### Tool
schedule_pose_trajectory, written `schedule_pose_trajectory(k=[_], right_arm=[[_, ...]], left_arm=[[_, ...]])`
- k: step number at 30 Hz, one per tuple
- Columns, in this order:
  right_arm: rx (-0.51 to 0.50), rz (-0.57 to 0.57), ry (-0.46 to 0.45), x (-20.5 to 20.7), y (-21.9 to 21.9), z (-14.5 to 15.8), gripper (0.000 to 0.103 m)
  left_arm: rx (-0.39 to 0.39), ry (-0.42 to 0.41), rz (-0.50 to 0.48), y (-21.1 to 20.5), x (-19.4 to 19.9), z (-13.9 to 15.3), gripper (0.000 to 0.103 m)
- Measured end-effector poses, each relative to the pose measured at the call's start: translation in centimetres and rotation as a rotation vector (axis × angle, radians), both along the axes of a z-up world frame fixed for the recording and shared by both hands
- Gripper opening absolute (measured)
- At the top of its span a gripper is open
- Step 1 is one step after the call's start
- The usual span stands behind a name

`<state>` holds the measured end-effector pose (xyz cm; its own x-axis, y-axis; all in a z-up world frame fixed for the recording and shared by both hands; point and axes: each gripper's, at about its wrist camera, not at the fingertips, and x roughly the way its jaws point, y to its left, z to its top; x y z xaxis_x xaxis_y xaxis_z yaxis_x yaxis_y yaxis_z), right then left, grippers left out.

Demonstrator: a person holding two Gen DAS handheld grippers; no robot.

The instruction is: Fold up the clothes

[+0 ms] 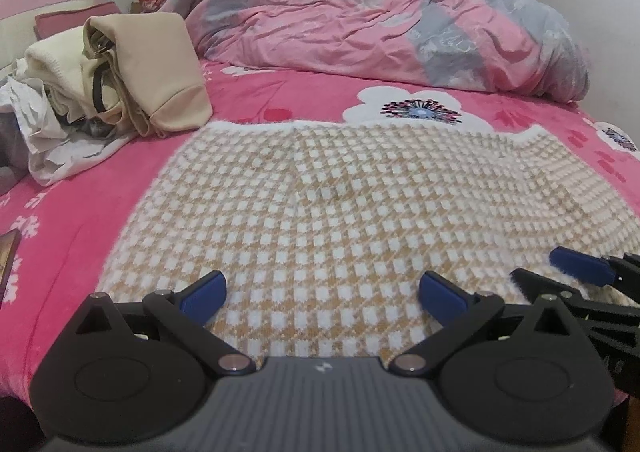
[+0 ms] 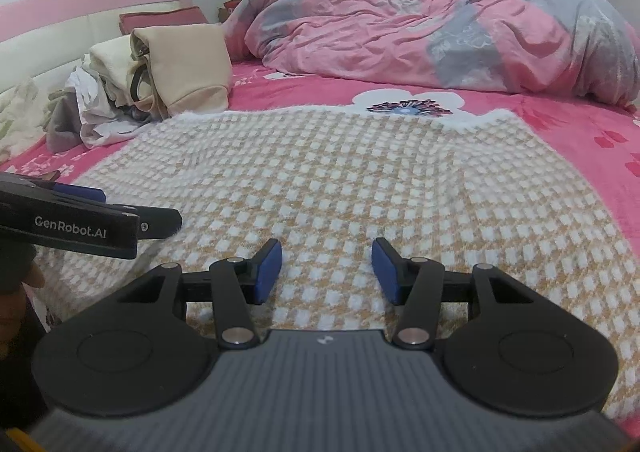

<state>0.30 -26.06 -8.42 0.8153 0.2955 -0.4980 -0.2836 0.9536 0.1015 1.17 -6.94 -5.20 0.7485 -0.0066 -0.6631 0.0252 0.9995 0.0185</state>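
An orange-and-white checked knit garment (image 1: pixel 340 192) lies spread flat on the pink bed, also seen in the right wrist view (image 2: pixel 340 172). My left gripper (image 1: pixel 322 284) hovers over its near edge, jaws wide open, nothing between the blue pads. My right gripper (image 2: pixel 327 252) stands partly open over the same near edge, with only flat cloth under the gap. In the left wrist view the right gripper (image 1: pixel 576 268) shows at the right, by the garment's near right corner. The left gripper (image 2: pixel 120 212) appears at the left of the right wrist view.
A stack of beige and cream clothes (image 1: pixel 152 68) with crumpled white and grey pieces sits at the garment's far left. A bunched pink-and-grey duvet (image 1: pixel 360 20) fills the back of the bed. The pink flowered sheet (image 1: pixel 80 212) shows left and right of the garment.
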Motion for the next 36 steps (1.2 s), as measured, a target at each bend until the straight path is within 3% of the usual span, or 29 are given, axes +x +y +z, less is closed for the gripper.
schedule_pose_trajectory(k=[6,9,11,14,16,21,36], right_arm=[[-0.017,-0.001,0.011,0.1,0.1,0.5,0.051],[-0.012,-0.035,0.018,0.1,-0.2,1.7,0.067],[0.005,-0.064,0.008,0.0,-0.6,2.2,0.089],[-0.051,-0.064,0.010,0.0,0.0,1.3,0.095],[-0.098,-0.061,-0.001,-0.1,0.5,0.5,0.096],[-0.092,-0.080,0.020,0.2,0.4,0.5,0.101],[-0.044,-0.152,0.027,-0.5,0.4,0.3,0.102]], left_arm=[[-0.003,0.034,0.011,0.1,0.4,0.4,0.103],[-0.003,0.037,0.014,0.1,0.3,0.4,0.103],[0.000,0.038,0.017,0.0,0.3,0.3,0.103],[0.004,0.038,0.020,-0.1,0.2,0.2,0.103],[0.004,0.040,0.022,-0.2,0.3,0.2,0.103],[0.003,0.044,0.025,-0.2,0.3,0.3,0.103],[-0.002,0.048,0.028,-0.2,0.3,0.3,0.103]])
